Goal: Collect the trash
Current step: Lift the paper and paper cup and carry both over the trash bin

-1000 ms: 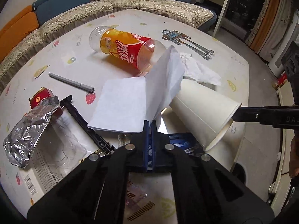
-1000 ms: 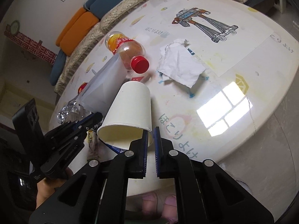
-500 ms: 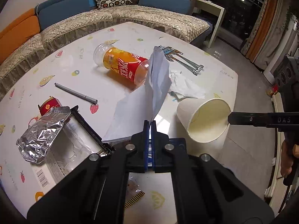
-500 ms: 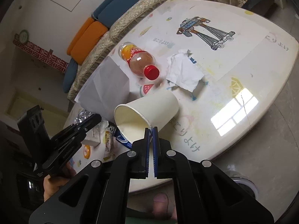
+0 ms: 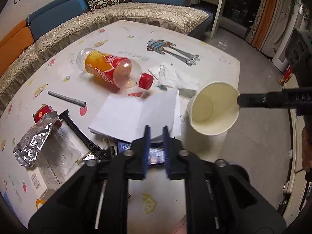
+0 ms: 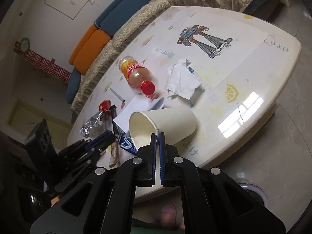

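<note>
Paper cup [image 6: 167,122] rim is pinched between the clenched right fingers [image 6: 157,136], the cup tilted above the counter [image 6: 253,74] edge. Left fingers [image 5: 156,134] have just been opening and now stand released; the white sheet [image 5: 136,115] lies ahead of them, its near edge between the tips. Beyond lie a bottle [image 5: 109,70], crumpled tissue [image 6: 182,81], pen [image 5: 66,98] and foil wrapper [image 5: 33,146].

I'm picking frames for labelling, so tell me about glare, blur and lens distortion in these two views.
Left wrist view: strong fisheye bending at the sofa, dim room corners, slight motion blur on the white paper near the left claw. Right wrist view: bright window glare on the table, dark vignette at the corners, paper cup sharp at the right claw.
</note>
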Demonstrator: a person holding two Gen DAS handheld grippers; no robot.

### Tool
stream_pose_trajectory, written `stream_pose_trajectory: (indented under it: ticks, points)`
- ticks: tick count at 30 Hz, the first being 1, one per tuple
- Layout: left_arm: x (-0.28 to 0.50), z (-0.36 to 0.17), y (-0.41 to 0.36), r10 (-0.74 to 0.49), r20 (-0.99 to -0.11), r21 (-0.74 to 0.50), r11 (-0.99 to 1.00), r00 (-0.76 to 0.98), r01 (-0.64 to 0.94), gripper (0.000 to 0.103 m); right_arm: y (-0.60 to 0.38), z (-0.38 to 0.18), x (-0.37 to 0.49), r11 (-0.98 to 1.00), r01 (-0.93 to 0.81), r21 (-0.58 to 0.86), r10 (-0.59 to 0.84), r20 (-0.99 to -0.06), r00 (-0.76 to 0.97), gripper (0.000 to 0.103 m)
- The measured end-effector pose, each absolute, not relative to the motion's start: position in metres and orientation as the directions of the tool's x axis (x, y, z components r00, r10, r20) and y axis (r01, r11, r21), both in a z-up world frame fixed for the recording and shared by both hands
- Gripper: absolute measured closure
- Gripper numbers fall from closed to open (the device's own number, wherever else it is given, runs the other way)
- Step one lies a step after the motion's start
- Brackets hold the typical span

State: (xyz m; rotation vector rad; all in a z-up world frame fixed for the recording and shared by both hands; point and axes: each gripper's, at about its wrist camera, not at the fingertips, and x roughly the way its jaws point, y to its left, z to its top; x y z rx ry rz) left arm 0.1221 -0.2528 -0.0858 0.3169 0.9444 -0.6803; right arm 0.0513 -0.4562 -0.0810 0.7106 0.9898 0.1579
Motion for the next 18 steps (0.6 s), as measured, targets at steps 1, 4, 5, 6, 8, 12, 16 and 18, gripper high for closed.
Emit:
stream_pose_trajectory:
  ticks: [1, 4, 5, 6, 8, 12, 16, 18]
  points:
    - [0.121, -0.092, -0.254, -0.388, -0.833, -0.034, 0.747, 0.394, 0.664, 0.071, -0.457, -0.081, 0.052, 0.772, 0.188, 0.607, 0.425, -0.714, 0.556, 0.099]
    - [0.129, -0.107, -0.256, -0.365, -0.848, -0.035, 0.763, 0.385, 0.646, 0.062, -0.463, -0.082, 0.053, 0.783, 0.2, 0.589, 0.406, -0.727, 0.554, 0.099]
    - [0.13, -0.109, -0.256, -0.367, -0.849, -0.042, 0.765, 0.381, 0.643, 0.056, -0.465, -0.083, 0.054, 0.782, 0.204, 0.589, 0.405, -0.729, 0.553, 0.098]
    - [0.131, -0.111, -0.258, -0.378, -0.847, -0.05, 0.757, 0.374, 0.652, 0.053, -0.466, -0.084, 0.054, 0.787, 0.203, 0.583, 0.401, -0.733, 0.55, 0.097]
    - [0.126, -0.113, -0.265, -0.383, -0.842, -0.019, 0.725, 0.381, 0.688, 0.052, -0.467, -0.087, 0.056, 0.801, 0.209, 0.562, 0.384, -0.749, 0.54, 0.095]
    - [0.12, -0.121, -0.282, -0.337, -0.856, 0.071, 0.676, 0.393, 0.733, 0.04, -0.467, -0.1, 0.061, 0.809, 0.222, 0.545, 0.38, -0.772, 0.509, 0.095]
    - [0.134, -0.126, -0.287, -0.318, -0.855, 0.072, 0.709, 0.41, 0.701, 0.04, -0.465, -0.109, 0.065, 0.802, 0.229, 0.552, 0.386, -0.771, 0.506, 0.095]
    - [0.143, -0.132, -0.29, -0.304, -0.866, 0.069, 0.715, 0.398, 0.695, 0.048, -0.464, -0.113, 0.068, 0.801, 0.234, 0.551, 0.389, -0.776, 0.496, 0.093]
